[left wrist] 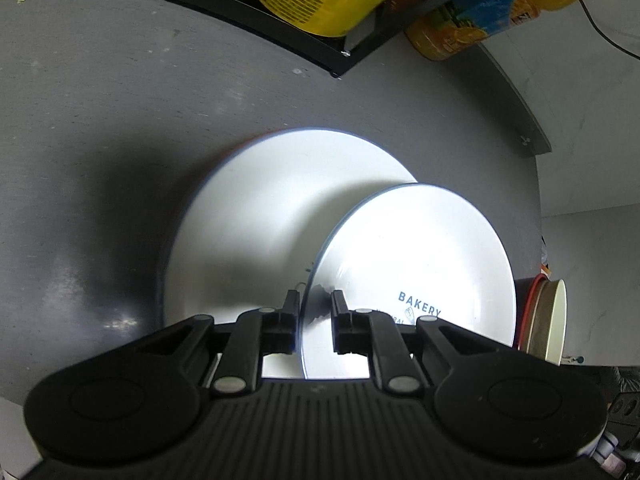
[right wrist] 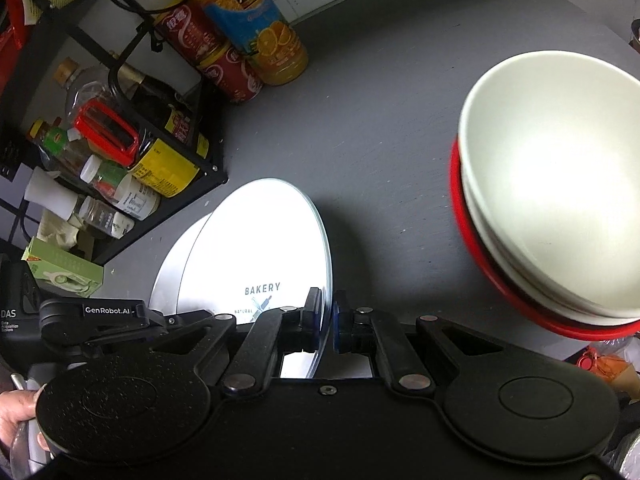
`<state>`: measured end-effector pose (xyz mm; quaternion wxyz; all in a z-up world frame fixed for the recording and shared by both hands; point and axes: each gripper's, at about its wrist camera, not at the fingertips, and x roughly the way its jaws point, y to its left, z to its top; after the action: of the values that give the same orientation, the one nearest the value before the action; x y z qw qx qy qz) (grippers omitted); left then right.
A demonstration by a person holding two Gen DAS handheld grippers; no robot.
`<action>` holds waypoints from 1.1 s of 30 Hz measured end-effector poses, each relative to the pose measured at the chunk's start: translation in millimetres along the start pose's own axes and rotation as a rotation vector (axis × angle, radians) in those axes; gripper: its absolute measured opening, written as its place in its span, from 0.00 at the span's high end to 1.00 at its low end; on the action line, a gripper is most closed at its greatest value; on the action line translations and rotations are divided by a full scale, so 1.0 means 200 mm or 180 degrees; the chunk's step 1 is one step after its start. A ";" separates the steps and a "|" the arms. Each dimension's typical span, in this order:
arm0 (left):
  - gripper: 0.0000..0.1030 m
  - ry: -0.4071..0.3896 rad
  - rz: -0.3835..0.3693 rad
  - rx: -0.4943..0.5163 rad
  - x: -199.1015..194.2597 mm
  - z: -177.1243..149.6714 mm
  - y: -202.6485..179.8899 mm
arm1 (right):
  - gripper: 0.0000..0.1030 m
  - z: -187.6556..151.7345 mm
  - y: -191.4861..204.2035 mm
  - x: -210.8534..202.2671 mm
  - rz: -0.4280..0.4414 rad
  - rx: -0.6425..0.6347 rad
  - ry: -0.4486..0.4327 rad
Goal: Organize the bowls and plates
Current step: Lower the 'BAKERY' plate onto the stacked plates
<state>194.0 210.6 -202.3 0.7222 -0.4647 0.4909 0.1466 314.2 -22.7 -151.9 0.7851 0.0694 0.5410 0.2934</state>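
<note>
A small white plate printed "BAKERY" [left wrist: 420, 264] is held tilted between both grippers above a larger white plate [left wrist: 256, 216] that lies on the grey table. My left gripper [left wrist: 315, 308] has its jaws around the small plate's near rim. My right gripper [right wrist: 327, 312] has its jaws around the opposite rim of the same plate [right wrist: 256, 240]. The larger plate [right wrist: 172, 272] shows beneath it in the right wrist view. A stack of white bowls [right wrist: 560, 184] on a red bowl [right wrist: 472, 248] stands to the right.
A black wire rack [right wrist: 176, 152] with bottles and jars stands at the back left. An orange juice bottle [right wrist: 256, 28] and red cans [right wrist: 216, 56] stand beside it. The grey table [left wrist: 100, 140] spreads around the plates. The bowl stack shows at the right edge in the left wrist view [left wrist: 548, 320].
</note>
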 end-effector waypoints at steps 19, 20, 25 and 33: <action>0.88 -0.0085 0.0119 -0.0114 -0.13 0.03 0.11 | 0.94 -0.04 0.07 0.09 -0.0082 -0.0152 0.0106; 0.88 -0.0089 0.0113 -0.0116 -0.14 0.03 0.11 | 0.94 -0.04 0.07 0.09 -0.0082 -0.0152 0.0106; 0.88 -0.0135 0.0101 -0.0044 -0.22 0.05 0.09 | 0.93 -0.04 0.07 0.11 -0.0074 -0.0122 0.0101; 0.53 -0.0329 0.0210 0.0132 -0.33 0.07 0.05 | 0.89 -0.05 0.08 0.13 -0.0129 -0.0140 0.0118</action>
<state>163.1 243.2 -150.4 0.7509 -0.4250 0.4709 0.1839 304.4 2.9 -170.4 0.7820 0.0357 0.5502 0.2906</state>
